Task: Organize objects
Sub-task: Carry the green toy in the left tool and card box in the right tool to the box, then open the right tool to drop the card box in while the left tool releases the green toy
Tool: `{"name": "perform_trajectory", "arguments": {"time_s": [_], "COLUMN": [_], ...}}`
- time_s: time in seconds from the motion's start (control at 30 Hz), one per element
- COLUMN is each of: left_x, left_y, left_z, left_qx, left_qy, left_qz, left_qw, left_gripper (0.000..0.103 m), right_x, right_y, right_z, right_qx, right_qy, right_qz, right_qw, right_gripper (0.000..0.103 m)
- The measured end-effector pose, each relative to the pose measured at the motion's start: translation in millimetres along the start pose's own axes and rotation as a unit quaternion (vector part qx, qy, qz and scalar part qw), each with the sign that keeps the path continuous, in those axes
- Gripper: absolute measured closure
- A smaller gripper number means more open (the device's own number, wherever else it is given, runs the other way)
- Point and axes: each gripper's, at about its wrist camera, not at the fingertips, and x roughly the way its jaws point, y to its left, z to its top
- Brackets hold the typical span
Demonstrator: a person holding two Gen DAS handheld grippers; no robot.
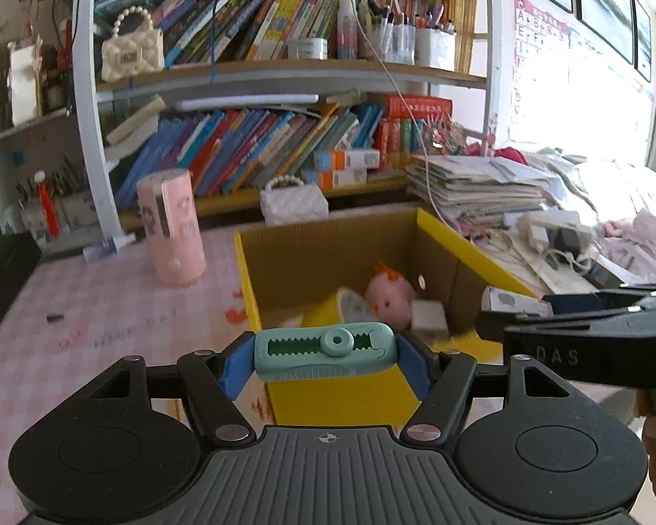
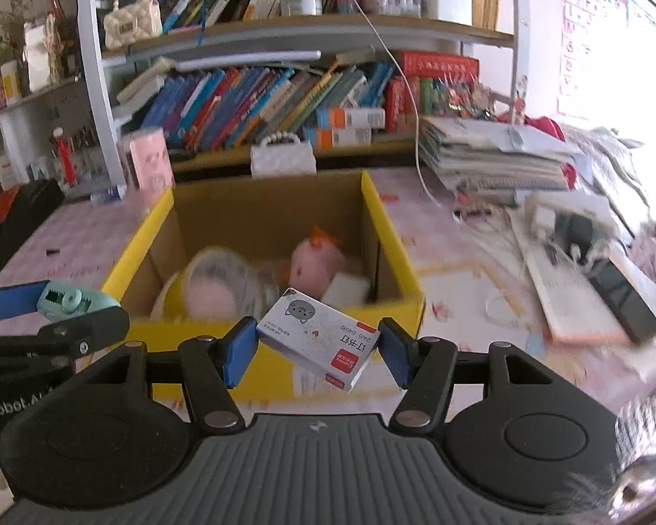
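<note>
My left gripper (image 1: 326,361) is shut on a teal correction-tape dispenser (image 1: 323,350), held above the near edge of the yellow cardboard box (image 1: 251,293). My right gripper (image 2: 317,348) is shut on a small white staples box (image 2: 319,341), held tilted over the near wall of the yellow box (image 2: 409,280). Inside the box lie a pink plush toy (image 2: 315,264), a round fluffy item (image 2: 214,288) and a small white box (image 2: 347,288). The right gripper's staples box shows at the right of the left wrist view (image 1: 511,302); the dispenser shows at the left of the right wrist view (image 2: 72,302).
A pink cylinder (image 1: 172,227) stands left of the box. A white quilted purse (image 1: 293,201) sits behind it under the bookshelf (image 1: 284,74). A stack of papers (image 2: 498,153), chargers (image 2: 564,223) and a black phone (image 2: 625,302) lie to the right on the pink checked tablecloth (image 1: 87,315).
</note>
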Motion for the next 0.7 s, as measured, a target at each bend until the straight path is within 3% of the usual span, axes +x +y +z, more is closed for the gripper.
{"name": "perform_trajectory", "arguments": {"time_s": [0.33,0.6,0.7], "left_x": [57,92,96], "left_y": [-26,-46,-50], "left_z": [21,17,17], "left_qx": [0.019,0.034,0.044], "left_qy": [0.017,0.053,0.050], "left_qz": [0.020,0.019,0.027], "left_qw": [0.9995,0.9978,0.9974], "left_gripper": [0.034,0.034,0.034], "right_x": [57,94,106], "right_y": [-18,-21,-18], "right_z": [50,57,57], "right_qx": [-0.039,-0.074,-0.092], "right_qy": [-0.002,0.037,0.050], "right_qz": [0.036,0.070,0.078], "right_qw": [0.999,0.994,0.991], "right_gripper": [0.045,0.045,0.045]}}
